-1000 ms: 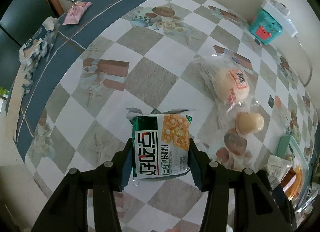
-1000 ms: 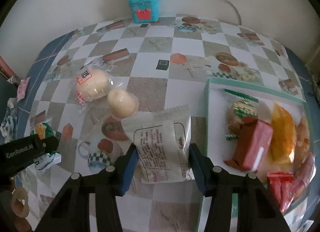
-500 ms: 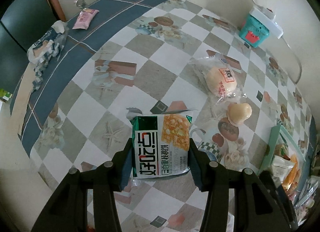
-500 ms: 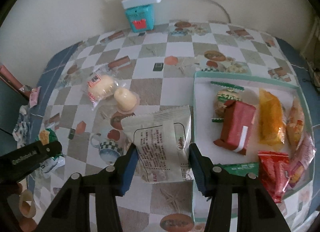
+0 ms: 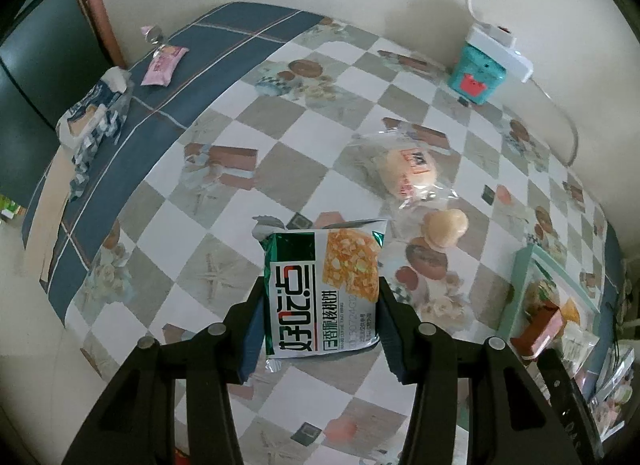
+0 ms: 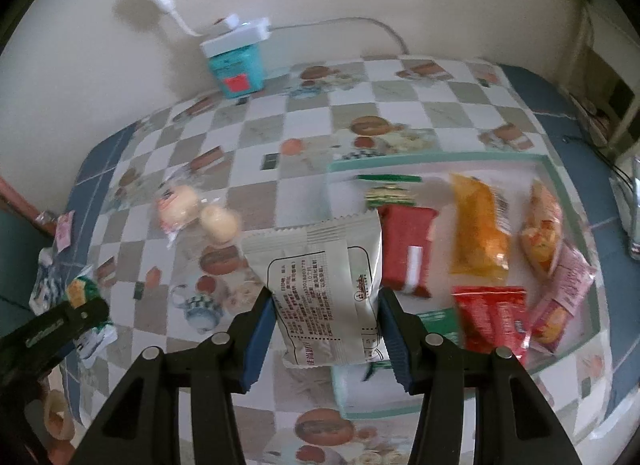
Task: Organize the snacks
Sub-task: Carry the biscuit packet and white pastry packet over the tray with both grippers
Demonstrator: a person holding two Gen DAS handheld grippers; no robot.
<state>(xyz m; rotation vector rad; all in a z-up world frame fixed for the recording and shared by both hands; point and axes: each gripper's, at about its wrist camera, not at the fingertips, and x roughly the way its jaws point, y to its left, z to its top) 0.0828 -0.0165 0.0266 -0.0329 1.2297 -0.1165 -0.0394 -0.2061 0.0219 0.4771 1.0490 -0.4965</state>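
Observation:
My left gripper [image 5: 320, 305] is shut on a green and white snack packet [image 5: 322, 289], held above the checked tablecloth. My right gripper [image 6: 326, 311] is shut on a pale grey snack packet [image 6: 324, 289] whose printed back faces the camera; it hangs over the left edge of the mint-rimmed tray [image 6: 420, 156]. The tray holds a red bar [image 6: 408, 249], an orange packet [image 6: 478, 229], a red packet [image 6: 492, 315] and other snacks. A wrapped bun [image 5: 408, 173] and a small round cake [image 5: 446, 227] lie on the cloth. In the right wrist view the left gripper [image 6: 52, 325] shows at the far left.
A teal box [image 6: 238, 69] with a white power strip on top stands against the wall, its cable trailing along the table. A pink packet [image 5: 164, 65] and a blue-white wrapper [image 5: 94, 121] lie on the blue border at the far left edge.
Both grippers have risen with their packets, so more of the table shows. The right one has moved rightward over the tray's left edge; the tray now sits closer to centre.

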